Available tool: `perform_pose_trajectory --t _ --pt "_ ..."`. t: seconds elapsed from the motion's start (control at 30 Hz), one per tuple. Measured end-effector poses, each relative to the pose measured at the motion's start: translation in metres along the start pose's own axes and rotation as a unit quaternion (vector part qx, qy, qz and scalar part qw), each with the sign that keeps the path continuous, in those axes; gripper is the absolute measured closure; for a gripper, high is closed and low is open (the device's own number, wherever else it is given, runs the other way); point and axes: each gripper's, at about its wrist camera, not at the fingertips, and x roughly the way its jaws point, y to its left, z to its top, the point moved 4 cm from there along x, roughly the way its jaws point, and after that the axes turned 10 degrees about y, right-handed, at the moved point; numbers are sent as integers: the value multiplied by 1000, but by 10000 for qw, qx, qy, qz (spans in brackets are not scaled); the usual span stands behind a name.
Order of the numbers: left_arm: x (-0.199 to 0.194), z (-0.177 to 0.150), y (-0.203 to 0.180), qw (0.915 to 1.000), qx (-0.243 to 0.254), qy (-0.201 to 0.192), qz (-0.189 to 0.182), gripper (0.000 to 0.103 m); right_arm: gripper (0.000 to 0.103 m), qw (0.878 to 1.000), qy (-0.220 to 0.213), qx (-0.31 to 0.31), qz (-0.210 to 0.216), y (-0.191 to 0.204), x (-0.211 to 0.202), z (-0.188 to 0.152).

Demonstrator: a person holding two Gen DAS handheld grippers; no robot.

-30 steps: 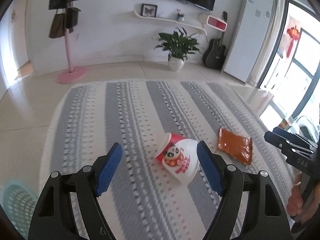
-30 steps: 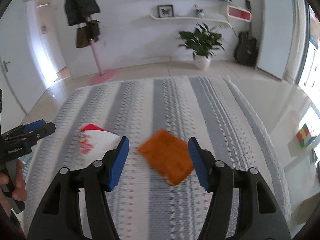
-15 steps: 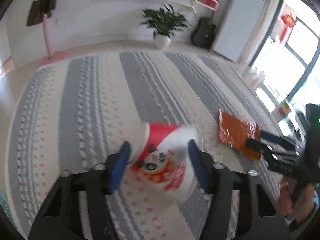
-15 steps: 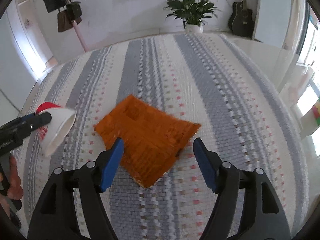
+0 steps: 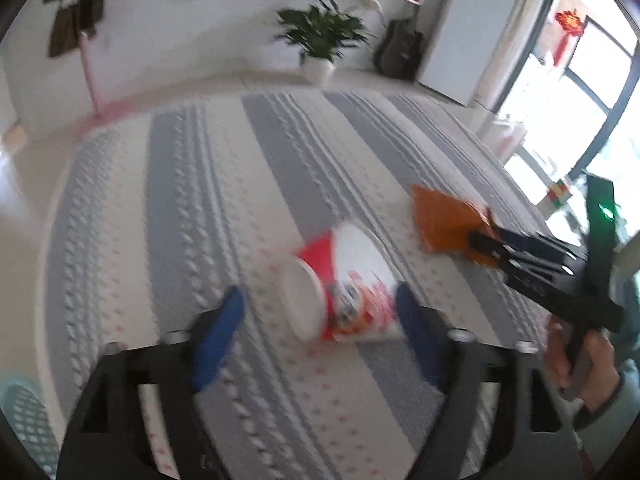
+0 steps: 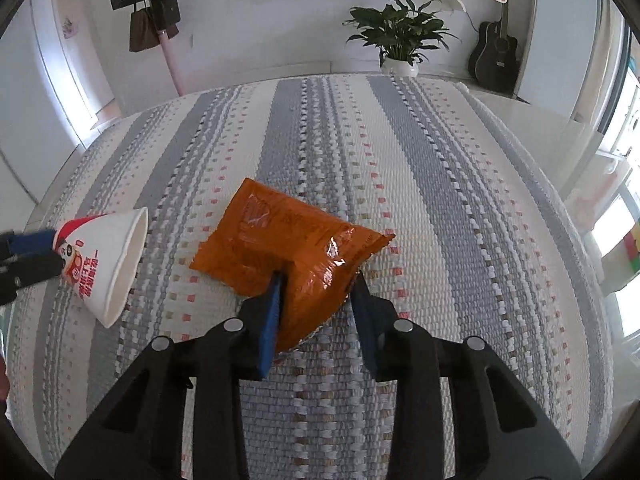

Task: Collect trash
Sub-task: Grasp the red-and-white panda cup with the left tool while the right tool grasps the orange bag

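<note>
A red-and-white paper noodle bowl (image 5: 344, 288) lies on its side on the striped rug (image 5: 200, 208), between the blue pads of my left gripper (image 5: 320, 308), which is open around it. The bowl also shows in the right wrist view (image 6: 104, 260), with the left gripper's fingertips (image 6: 28, 256) at its base. An orange snack bag (image 6: 288, 248) lies on the rug to the bowl's right. My right gripper (image 6: 318, 296) is closing on the bag's near corner, which bulges between the pads. In the left wrist view the right gripper (image 5: 520, 252) reaches the bag (image 5: 444, 220).
A teal mesh basket (image 5: 24, 420) sits at the lower left edge of the left wrist view. A potted plant (image 6: 400, 40), a guitar (image 6: 496, 56) and a pink coat stand (image 6: 168, 52) line the far wall. The rug (image 6: 400, 160) stretches ahead.
Both grippers moved down and forward. The left now straddles the bowl. The right narrowed its jaws onto the bag's near corner, which has lifted and crumpled.
</note>
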Motion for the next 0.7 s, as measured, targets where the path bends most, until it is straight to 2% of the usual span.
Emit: perform_pose_trajectory --t 0.07,0.2,0.33,0.37,0.4,0.5,0.6,0.7 --pt "7 8 4 9999 -95 8 -99 19 75 10000 -31 0 14 0 -2 1" --pt "30 12 6 9987 -230 333 -307 20 76 9999 -103 18 48 0 -8 2" --pt "41 8 -3 9982 -269 383 -377 36 83 9997 -227 52 114 0 -17 4" --pt "41 8 -5 9984 -272 372 -318 40 88 9996 -260 64 129 0 -20 5" --pt "40 7 -5 9988 -264 347 -230 42 100 9995 -267 66 180 1 -22 5" --pt "26 4 6 9974 -548 200 -420 49 100 9991 -329 36 267 6 -30 6" --pt "7 -4 22 9977 -657 33 -175 50 100 9986 -350 26 407 11 -35 6" --pt "-18 -14 35 9970 -740 -148 -145 50 100 9979 -420 51 484 13 -42 5"
